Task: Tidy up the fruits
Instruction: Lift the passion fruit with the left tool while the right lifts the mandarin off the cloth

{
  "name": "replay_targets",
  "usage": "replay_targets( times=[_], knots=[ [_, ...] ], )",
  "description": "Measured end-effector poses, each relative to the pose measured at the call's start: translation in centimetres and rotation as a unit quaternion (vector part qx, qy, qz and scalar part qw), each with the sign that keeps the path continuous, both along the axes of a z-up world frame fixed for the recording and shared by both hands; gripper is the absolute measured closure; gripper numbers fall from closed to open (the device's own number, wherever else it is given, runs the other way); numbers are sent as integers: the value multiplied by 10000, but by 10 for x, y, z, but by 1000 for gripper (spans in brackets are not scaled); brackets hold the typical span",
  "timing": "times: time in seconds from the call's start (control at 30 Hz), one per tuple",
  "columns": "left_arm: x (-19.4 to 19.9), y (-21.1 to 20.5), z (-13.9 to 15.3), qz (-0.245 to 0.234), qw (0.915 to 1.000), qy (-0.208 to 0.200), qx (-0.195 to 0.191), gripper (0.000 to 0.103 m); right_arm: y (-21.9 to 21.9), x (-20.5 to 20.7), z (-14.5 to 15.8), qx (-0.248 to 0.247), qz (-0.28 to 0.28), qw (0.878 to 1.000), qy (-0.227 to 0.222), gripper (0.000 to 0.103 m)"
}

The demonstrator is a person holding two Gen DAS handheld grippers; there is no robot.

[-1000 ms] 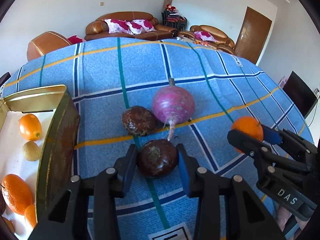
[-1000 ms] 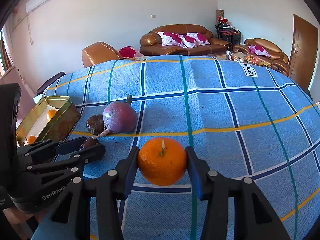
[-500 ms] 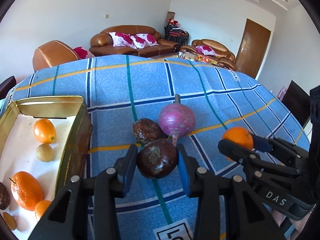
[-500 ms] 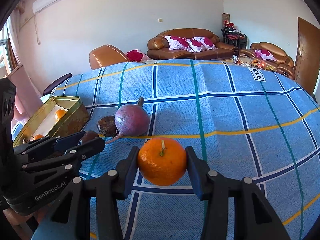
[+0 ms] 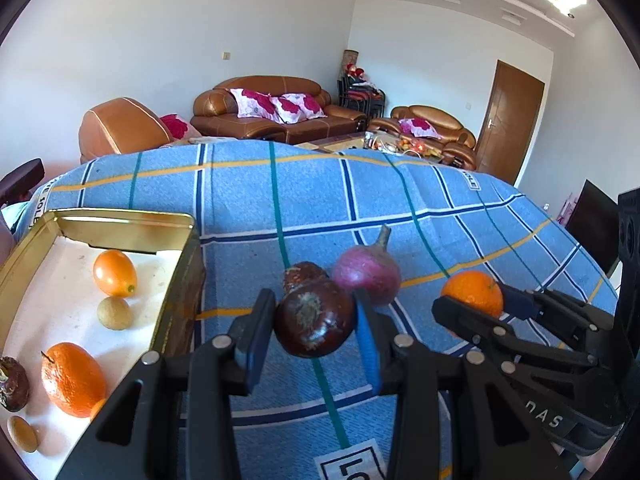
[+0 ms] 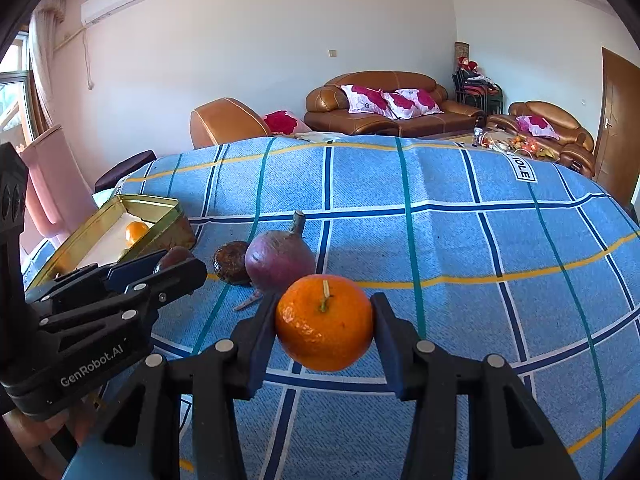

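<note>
Beside the gold tin [image 5: 188,240], the left gripper [image 5: 316,326] pinches a dark brown fruit [image 5: 314,322] between its fingers [image 5: 256,328], lifted off the blue checked surface [image 5: 400,200]. Right of the tin, the right gripper [image 6: 324,330] has its fingers [image 6: 390,340] clamped on an orange [image 6: 324,322]. Past both, farther from the tin, a second brown fruit [image 6: 232,261] touches a purple turnip [image 6: 280,258]. Inside the tin lie oranges [image 5: 72,378] and smaller fruit.

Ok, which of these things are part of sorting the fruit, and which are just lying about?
Part of the job:
dark fruit in left gripper
orange in right gripper
gold tin
brown fruit

Lying about:
purple radish
sofa
door
</note>
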State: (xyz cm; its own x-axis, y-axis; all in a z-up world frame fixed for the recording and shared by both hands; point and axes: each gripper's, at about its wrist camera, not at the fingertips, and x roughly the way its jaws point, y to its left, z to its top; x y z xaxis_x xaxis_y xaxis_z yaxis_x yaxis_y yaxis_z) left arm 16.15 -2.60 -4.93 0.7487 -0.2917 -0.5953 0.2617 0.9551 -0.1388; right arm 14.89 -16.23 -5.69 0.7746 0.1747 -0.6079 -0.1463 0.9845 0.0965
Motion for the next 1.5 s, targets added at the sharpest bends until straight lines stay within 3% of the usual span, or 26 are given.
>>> replay_targets(
  times=[1.5],
  knots=[
    [-41, 6, 17, 189, 9947, -979, 251, 62, 18, -37, 19, -215, 272, 9939, -1044, 55]
  ],
)
